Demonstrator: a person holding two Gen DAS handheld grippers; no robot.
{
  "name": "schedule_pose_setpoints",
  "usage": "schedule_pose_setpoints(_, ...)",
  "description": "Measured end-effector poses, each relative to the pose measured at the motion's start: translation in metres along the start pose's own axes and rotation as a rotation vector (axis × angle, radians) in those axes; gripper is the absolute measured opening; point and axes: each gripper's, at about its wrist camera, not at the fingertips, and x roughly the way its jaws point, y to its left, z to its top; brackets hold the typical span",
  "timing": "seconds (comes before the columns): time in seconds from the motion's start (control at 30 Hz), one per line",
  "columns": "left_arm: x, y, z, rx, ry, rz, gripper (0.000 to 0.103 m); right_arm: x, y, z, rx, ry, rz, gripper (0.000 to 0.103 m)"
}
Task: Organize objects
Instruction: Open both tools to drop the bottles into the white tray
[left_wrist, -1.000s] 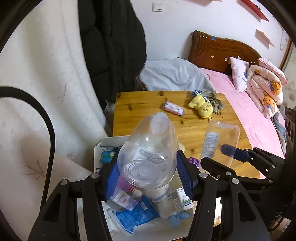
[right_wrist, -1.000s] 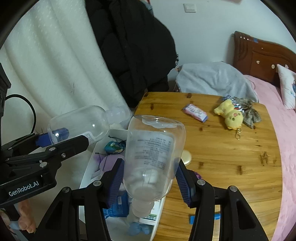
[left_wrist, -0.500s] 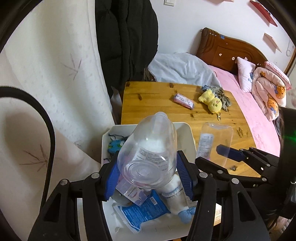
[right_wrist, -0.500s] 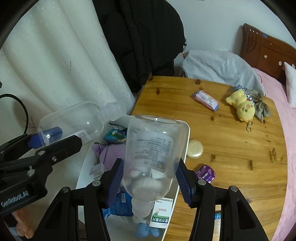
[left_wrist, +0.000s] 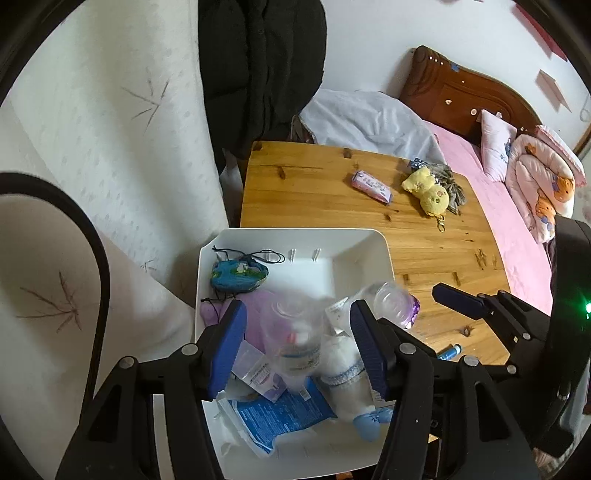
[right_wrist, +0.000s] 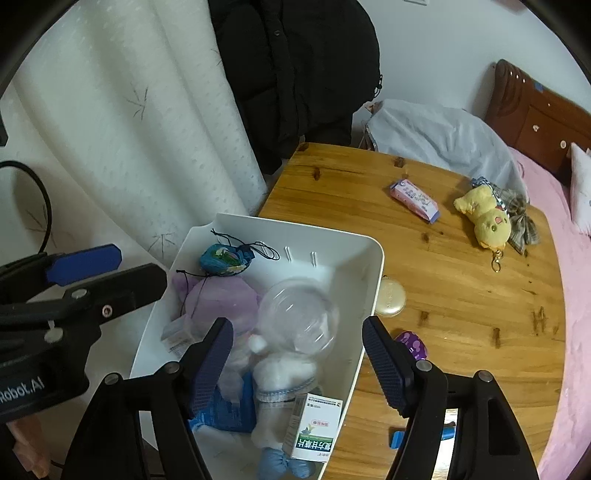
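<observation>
A white bin (left_wrist: 295, 232) (right_wrist: 295, 223) stands on the near left corner of the wooden table (left_wrist: 314, 195). Two clear plastic bottles lie in it among other items. One clear bottle (left_wrist: 291, 332) shows blurred below my left gripper (left_wrist: 297, 306), whose jaws are spread apart and empty. The second bottle (right_wrist: 299, 314) (left_wrist: 388, 295) rests under my right gripper (right_wrist: 297, 324), which is also open with nothing between its pads. Both grippers hover just above the bin's near half.
The bin also holds a blue pouch (right_wrist: 221, 260), a white plush (right_wrist: 284, 373) and a medicine box (right_wrist: 314, 428). On the table lie a pink pack (right_wrist: 413, 199), a yellow plush toy (right_wrist: 484, 218), a cream compact (right_wrist: 389, 301) and a purple disc (right_wrist: 410, 343). Curtain left, bed right.
Both grippers went from shut on a clear bottle each to open. The two bottles dropped into the bin. Both grippers moved forward over the bin.
</observation>
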Motion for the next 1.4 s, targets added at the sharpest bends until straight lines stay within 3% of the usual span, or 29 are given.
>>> schedule_pose_setpoints(0.17, -0.005, 0.001, -0.001, -0.005, -0.015, 0.015, 0.077, 0.000, 0.001, -0.001, -0.005, 0.006, -0.001, 0.074)
schedule_pose_setpoints(1.4, -0.018, -0.032, 0.002, 0.030, -0.020, 0.007, 0.078, -0.041, -0.016, -0.019, 0.020, -0.085, 0.005, 0.074)
